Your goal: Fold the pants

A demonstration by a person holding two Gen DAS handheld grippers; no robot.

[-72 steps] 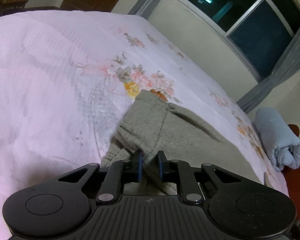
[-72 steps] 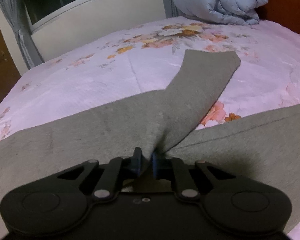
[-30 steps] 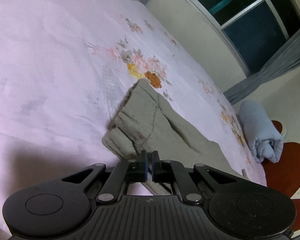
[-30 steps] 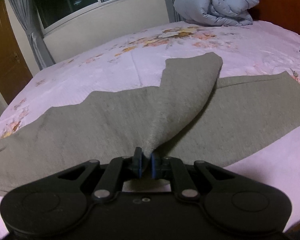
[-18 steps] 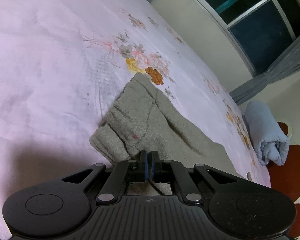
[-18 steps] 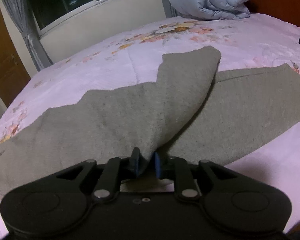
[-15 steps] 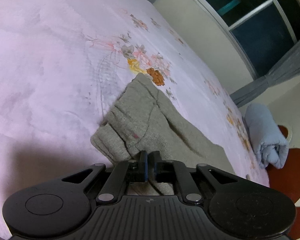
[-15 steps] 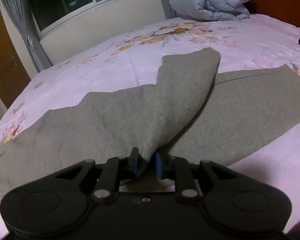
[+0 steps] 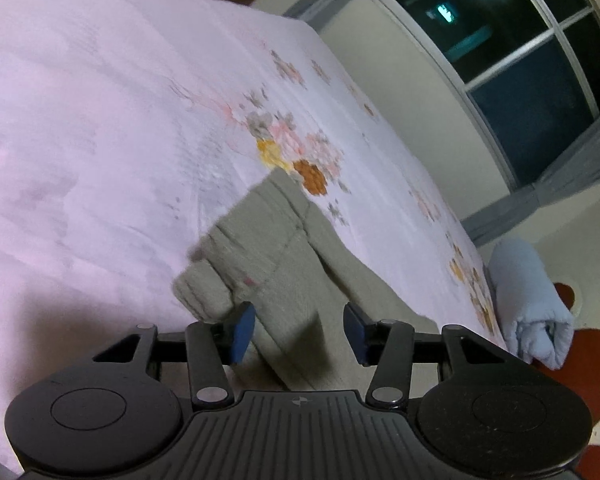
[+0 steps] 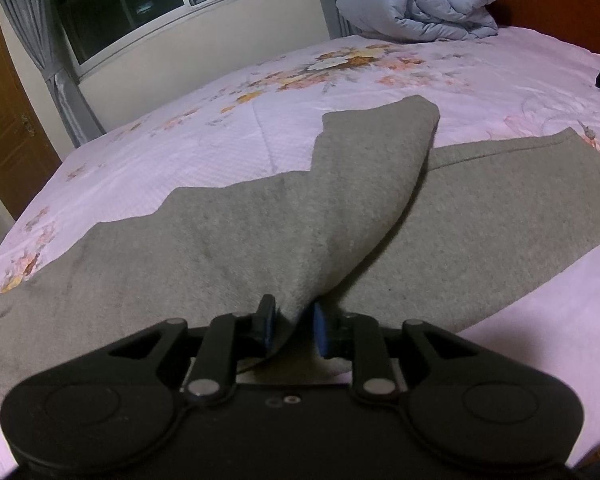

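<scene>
Currently, the grey pants (image 10: 228, 240) are lying across the pink floral bedspread (image 10: 220, 140), with one leg folded back diagonally over the other so that its cuff end is pointing toward the far side of the bed. The left gripper (image 9: 299, 330) is hovering just above the waistband end of the pants (image 9: 260, 256); its jaws are standing spread wide apart, and no fabric is sitting between the blue pads (image 9: 242, 330), although the left pad is lying close to the bunched waistband edge. The right gripper (image 10: 293, 326) is positioned at the near edge of the folded leg; its jaws are parted by a moderate gap, and a ridge of grey fabric is passing between them, touching or nearly touching the left pad while the right pad is standing clear of it, so the cloth is not being pinched. A rolled light-blue quilt (image 10: 416, 0) is resting at the far corner of the bed, well apart from the pants. A dark window (image 10: 140, 0) with grey curtains (image 10: 32, 40) is occupying the wall beyond the bed.
</scene>
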